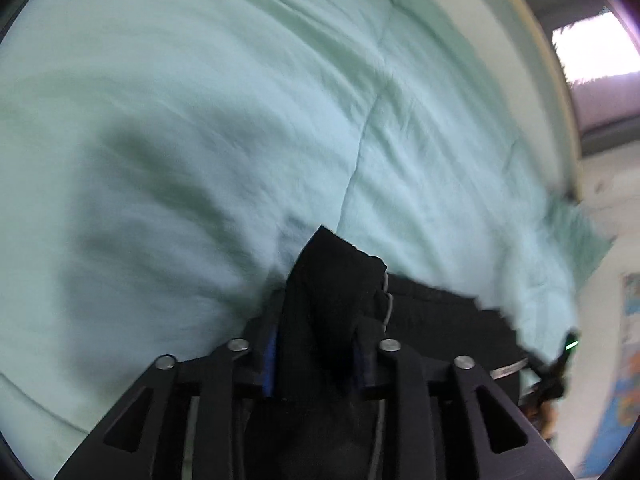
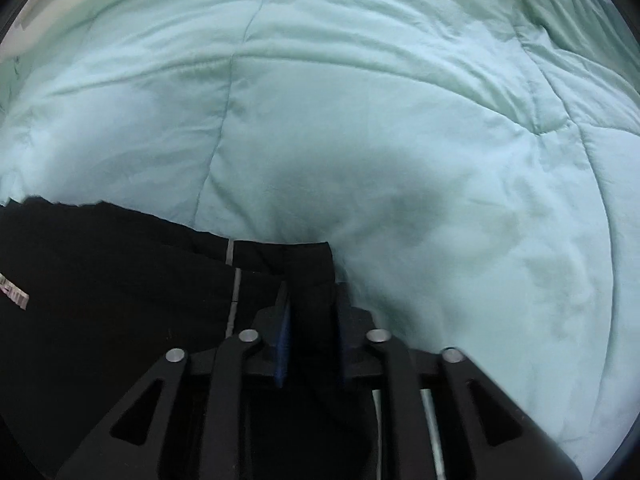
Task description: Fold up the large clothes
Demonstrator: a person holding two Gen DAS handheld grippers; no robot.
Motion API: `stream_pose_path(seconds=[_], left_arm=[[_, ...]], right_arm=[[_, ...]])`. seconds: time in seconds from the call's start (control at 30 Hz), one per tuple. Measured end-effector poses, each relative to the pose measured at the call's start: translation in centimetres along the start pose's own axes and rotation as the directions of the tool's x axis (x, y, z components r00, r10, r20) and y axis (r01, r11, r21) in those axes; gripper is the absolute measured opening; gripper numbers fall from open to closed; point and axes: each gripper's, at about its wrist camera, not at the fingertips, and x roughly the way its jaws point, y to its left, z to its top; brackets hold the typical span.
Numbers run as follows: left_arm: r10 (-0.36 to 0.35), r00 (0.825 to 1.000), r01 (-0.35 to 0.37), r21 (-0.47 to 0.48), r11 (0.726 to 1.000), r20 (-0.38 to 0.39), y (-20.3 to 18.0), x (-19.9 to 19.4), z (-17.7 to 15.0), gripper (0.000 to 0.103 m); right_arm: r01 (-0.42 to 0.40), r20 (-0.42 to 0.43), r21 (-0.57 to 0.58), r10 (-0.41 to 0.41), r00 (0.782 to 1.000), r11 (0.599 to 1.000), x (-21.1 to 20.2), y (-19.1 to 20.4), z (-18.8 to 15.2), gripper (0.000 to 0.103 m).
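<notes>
Your left gripper (image 1: 316, 320) and right gripper (image 2: 310, 304) each pinch a corner of the black garment (image 2: 120, 280) between narrow fingers; thin bites, could slip out mid-fold.

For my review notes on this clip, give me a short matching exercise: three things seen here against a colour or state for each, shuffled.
Things:
1. black fabric garment with pale piping
2. quilted comforter
3. left gripper

Descriptions:
A. mint green, spread out underneath
B. closed on a bunched black corner
C. dark, lying stretched between both grippers

Pairs: 1-C, 2-A, 3-B
</notes>
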Motion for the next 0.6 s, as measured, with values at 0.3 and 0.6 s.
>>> stream_pose_path(seconds=[0.3,0.6], left_arm=[[0.037,0.992,-0.044,0.059,0.997,0.123,0.4,-9.7,-4.5,0.046],[-0.04,0.998,0.015,0.4,0.916,0.055,-11.7,-7.2,-19.6,0.047]], right_arm=[[-0.128,0.161,0.025,0.122,0.979,0.991,-11.3,0.9,-6.7,0.052],[-0.199,0.093,-0.054,0.204,0.975,0.978,-10.1,12.2,-13.7,0.052]])
